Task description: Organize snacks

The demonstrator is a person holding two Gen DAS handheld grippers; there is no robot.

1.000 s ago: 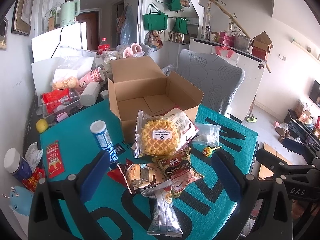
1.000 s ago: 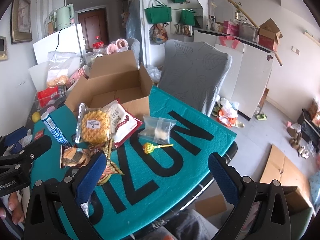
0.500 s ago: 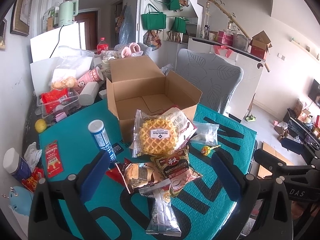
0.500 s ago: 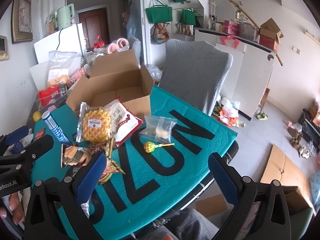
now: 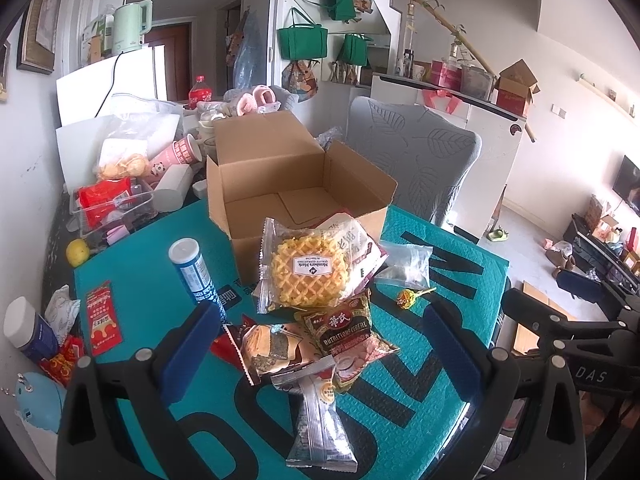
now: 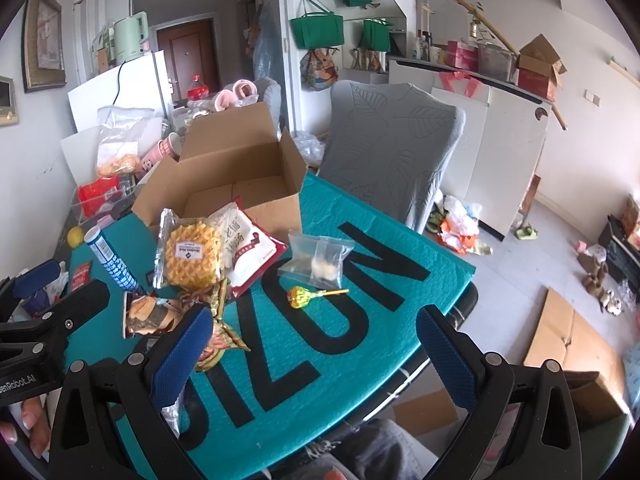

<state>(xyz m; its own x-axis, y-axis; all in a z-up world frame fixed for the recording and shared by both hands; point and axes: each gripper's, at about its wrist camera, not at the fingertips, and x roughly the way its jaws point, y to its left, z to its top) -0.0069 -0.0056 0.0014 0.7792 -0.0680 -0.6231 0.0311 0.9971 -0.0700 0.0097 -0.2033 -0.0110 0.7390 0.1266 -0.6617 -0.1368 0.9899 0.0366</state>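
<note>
An open cardboard box (image 5: 296, 184) stands on the teal mat (image 5: 152, 280), also in the right wrist view (image 6: 236, 176). Snacks lie piled in front of it: a wrapped waffle (image 5: 306, 270) leaning on the box, a cereal packet (image 5: 346, 332), a brown snack pack (image 5: 268, 348), a silver packet (image 5: 320, 416), a clear bag (image 6: 318, 262) and a lollipop (image 6: 302, 296). My left gripper (image 5: 320, 344) is open, empty, hovering over the pile. My right gripper (image 6: 312, 352) is open and empty, above the mat near the lollipop.
A blue-and-white tube (image 5: 194, 270) lies left of the pile. Red sachets (image 5: 102, 320) and a white bottle (image 5: 28, 328) sit at the mat's left edge. Clutter and a plastic bin (image 5: 112, 208) stand behind. A grey chair (image 6: 388, 144) is at the far side.
Both grippers have shifted slightly; the snack pile and box sit a little lower and nearer in both views. Nothing was picked up or moved.
</note>
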